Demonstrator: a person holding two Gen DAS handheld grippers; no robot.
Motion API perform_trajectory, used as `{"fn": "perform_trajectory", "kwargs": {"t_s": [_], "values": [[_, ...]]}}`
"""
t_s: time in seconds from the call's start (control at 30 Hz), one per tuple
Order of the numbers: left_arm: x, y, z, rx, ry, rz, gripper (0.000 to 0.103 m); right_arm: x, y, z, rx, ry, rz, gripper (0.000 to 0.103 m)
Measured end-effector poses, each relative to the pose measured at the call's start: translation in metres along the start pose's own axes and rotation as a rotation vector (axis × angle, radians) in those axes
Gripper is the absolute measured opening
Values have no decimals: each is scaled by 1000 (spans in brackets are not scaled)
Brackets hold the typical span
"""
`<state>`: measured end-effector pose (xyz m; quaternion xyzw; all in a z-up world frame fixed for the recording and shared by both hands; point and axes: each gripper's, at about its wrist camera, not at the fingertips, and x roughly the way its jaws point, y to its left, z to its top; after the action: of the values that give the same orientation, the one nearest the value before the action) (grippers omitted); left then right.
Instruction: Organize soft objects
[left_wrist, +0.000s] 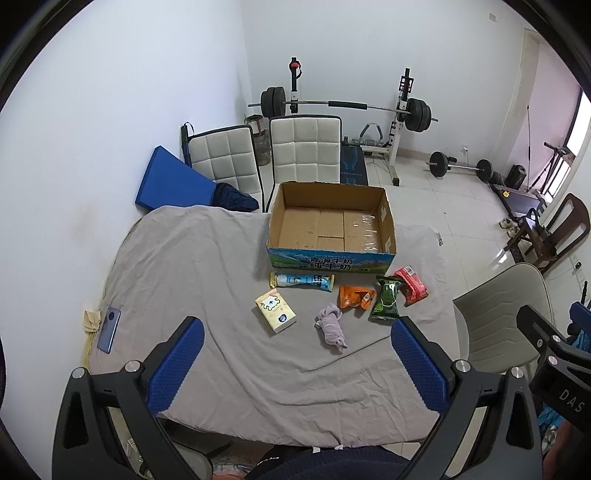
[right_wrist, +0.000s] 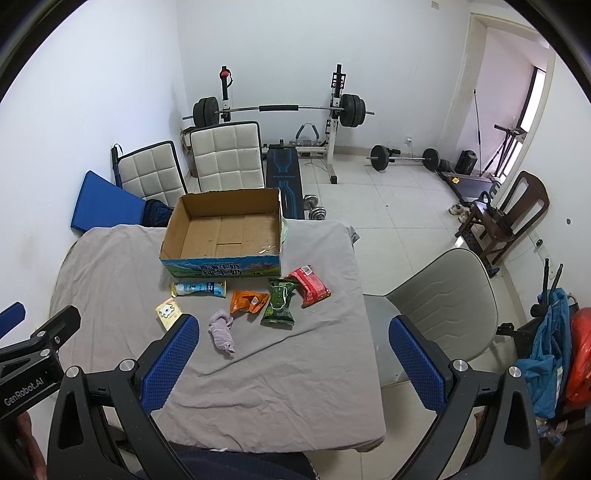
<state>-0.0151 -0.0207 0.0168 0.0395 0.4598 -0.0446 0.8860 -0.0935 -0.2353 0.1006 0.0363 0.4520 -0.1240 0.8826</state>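
A desk draped in a wrinkled grey-beige cloth carries everything. At its far side sits an open cardboard box, rectangular, with a bare corrugated floor, strips of clear tape and a blue printed front panel.

In front of the box lie the soft items, all resting on the cloth and apart from both grippers. A long pale-blue pouch with crimped ends lies just beside the box's front wall. A glossy green pillow-shaped packet rests against a shiny red packet to its right. A flat yellow tissue pack with a cartoon print sits to the left. A crumpled orange wrapper lies between the tissue pack and the green packet. A knotted bundle of mauve fabric, limp and ribbed, lies nearest the viewer.

A slim blue-grey phone rests at the desk's left edge.

The left hand-held gripper hovers above the near cloth, its blue dimpled pads spread wide, holding nothing. The right hand-held gripper is likewise spread apart and unladen, over the desk's right edge.
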Motion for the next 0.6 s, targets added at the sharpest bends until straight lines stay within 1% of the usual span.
{"fn": "perform_trajectory", "kwargs": {"t_s": [0.2,0.6], "values": [[-2,-5,-1,4,1,-2,103,0,0,0,2,-2,0,103],[-5,-6,-1,5,-11,-2,103,-12,-7,-5,7,-14,0,103]]}}
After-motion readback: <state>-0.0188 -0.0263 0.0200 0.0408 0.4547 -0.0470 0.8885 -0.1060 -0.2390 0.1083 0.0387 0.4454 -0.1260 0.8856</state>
